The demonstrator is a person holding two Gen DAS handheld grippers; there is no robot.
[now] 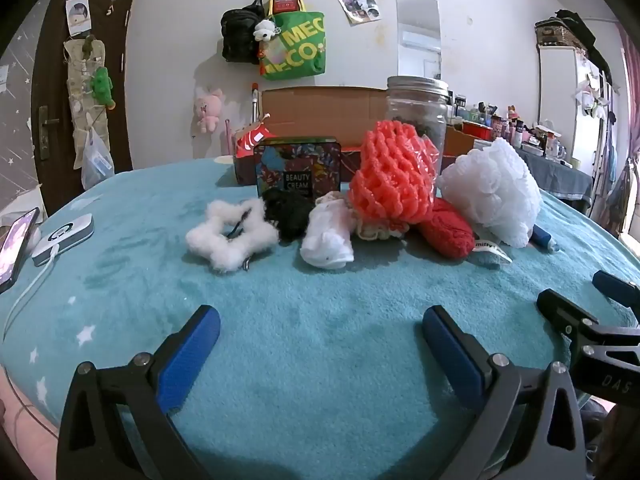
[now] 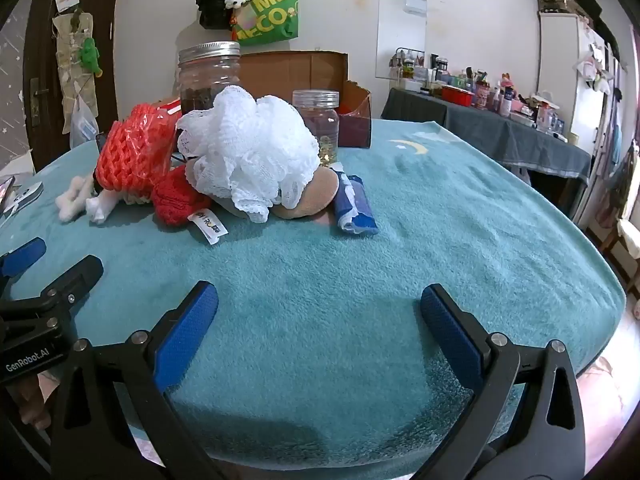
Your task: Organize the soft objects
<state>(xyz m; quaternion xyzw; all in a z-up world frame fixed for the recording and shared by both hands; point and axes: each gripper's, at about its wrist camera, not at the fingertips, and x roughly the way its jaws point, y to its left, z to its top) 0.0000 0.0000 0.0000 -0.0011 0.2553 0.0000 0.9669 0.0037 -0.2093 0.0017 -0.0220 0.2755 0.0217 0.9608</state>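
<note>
soft objects (image 1: pixel 392 184) heaped on teal blanket (image 1: pixel 320 320), both grippers' jaws apart, empty

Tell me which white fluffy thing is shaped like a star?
The white star scrunchie, leftmost in the pile. The white mesh pouf is a round ball.
</note>
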